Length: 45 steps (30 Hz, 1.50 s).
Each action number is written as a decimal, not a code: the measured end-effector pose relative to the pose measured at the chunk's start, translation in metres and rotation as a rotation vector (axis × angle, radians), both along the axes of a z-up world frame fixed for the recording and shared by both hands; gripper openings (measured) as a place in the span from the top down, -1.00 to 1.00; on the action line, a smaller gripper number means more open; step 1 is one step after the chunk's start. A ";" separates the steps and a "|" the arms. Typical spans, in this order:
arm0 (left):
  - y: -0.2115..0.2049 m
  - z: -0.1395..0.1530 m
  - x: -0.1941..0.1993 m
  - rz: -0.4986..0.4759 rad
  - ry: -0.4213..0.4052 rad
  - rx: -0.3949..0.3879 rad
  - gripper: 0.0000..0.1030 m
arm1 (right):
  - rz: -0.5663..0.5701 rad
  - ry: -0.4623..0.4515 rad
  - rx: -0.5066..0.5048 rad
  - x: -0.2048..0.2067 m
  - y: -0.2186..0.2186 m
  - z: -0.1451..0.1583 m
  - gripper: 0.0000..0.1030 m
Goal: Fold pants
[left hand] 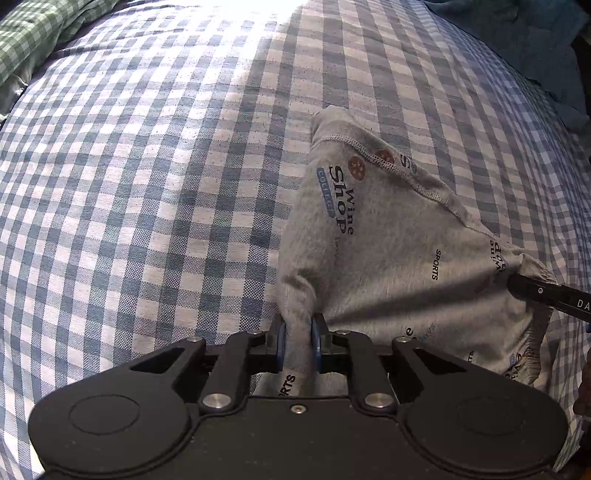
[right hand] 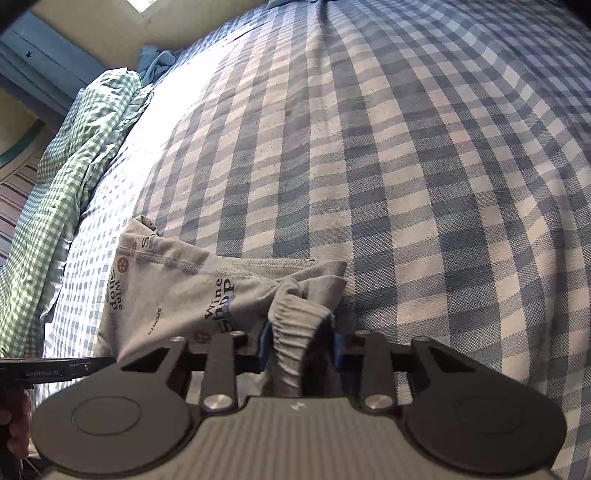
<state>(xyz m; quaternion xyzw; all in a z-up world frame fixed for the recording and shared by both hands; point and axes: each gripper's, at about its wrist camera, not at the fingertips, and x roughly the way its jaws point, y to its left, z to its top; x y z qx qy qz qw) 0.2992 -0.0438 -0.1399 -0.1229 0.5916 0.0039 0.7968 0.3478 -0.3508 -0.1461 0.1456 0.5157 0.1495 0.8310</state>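
Note:
Small grey pants printed with "Wine Shop" and "SPORTS" lie bunched on a blue-and-white checked bed sheet. My left gripper is shut on a pinched fold of the grey cloth at the pants' near left edge. In the right wrist view the pants sit at lower left. There my right gripper is shut on the gathered elastic waistband, which fills the space between its blue pads. A black finger of the right gripper enters the left wrist view at the waistband. The left gripper's body shows at the far left edge.
A rumpled green checked cloth lies along the bed's left side, also in the corner. Dark blue fabric sits at the far right. A blue cloth lies at the bed's far edge. The checked sheet stretches away beyond the pants.

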 end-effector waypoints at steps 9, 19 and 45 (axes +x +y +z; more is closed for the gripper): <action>-0.010 0.030 -0.022 -0.008 -0.114 0.041 0.77 | 0.041 -0.109 -0.094 -0.033 0.027 0.054 0.72; 0.033 0.053 -0.059 0.069 -0.187 0.031 0.77 | 0.159 -0.171 -0.129 -0.039 0.091 0.091 0.74; 0.239 0.039 -0.073 0.351 -0.208 -0.010 0.77 | 0.416 -0.144 -0.294 0.044 0.333 0.088 0.81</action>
